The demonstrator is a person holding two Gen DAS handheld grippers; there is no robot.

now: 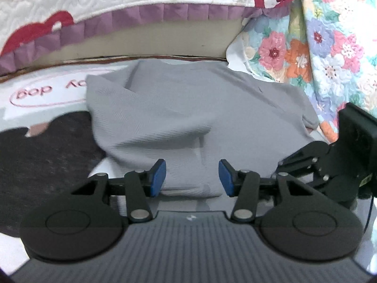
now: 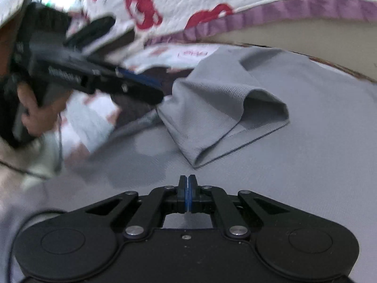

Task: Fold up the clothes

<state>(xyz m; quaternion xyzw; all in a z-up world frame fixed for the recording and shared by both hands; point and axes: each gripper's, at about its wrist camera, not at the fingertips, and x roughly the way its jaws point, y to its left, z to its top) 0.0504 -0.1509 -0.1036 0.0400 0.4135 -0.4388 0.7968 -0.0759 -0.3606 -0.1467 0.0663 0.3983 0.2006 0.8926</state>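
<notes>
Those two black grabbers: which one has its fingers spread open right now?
The left gripper: its blue pads stand wide apart over the grey garment. The right gripper has its pads pressed flat together, nothing visible between them.

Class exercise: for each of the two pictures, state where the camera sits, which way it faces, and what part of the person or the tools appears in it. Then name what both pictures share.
Left wrist view: sits behind the left tongs, open, facing the grey shirt and the quilt; the right tongs enter at its right edge.
Right wrist view: sits behind the right tongs, shut, low over the shirt's folded sleeve; a hand holds the left tongs at left.
Shared: shirt, quilt, both tongs.
</notes>
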